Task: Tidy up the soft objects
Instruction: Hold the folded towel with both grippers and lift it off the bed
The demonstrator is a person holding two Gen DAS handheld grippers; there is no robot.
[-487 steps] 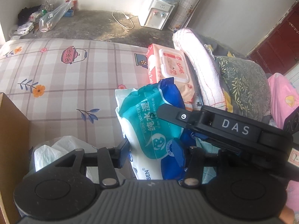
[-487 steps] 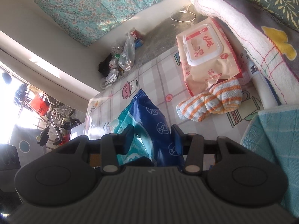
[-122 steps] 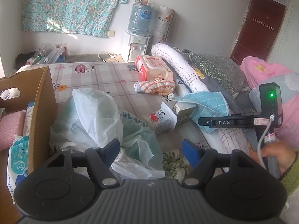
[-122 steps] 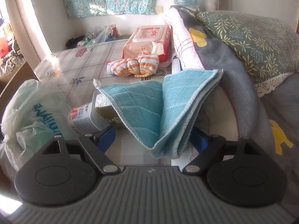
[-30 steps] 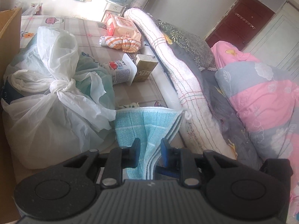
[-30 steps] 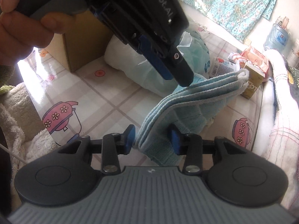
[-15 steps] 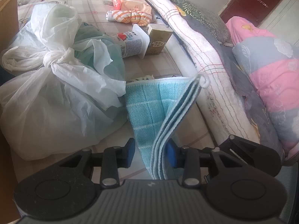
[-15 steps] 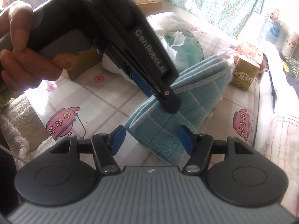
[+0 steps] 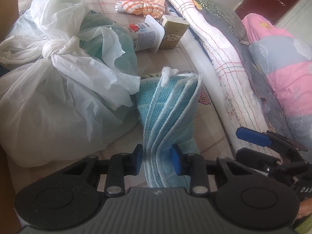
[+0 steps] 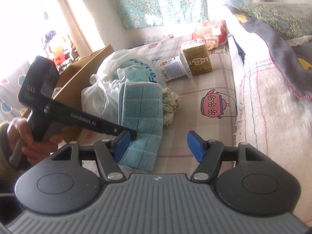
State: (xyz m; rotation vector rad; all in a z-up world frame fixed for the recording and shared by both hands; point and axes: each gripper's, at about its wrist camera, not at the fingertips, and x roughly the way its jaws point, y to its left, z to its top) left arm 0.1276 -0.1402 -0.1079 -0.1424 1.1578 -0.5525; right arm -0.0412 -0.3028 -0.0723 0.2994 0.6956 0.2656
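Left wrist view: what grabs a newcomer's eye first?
The folded blue towel, pinched upright between the left tongs dead centre. Left of it, the knotted white plastic bag fills much of the frame. From the right wrist, the right tongs stand open beside the towel, holding nothing, with the pink teapot print on the bedsheet beyond.

The cardboard box is cut off at the left edge. The knotted plastic bag hides its contents. The green crumpled cloth sits half hidden behind the blue towel.

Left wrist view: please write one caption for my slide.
Left gripper clamps the folded blue towel beside a knotted plastic bag.
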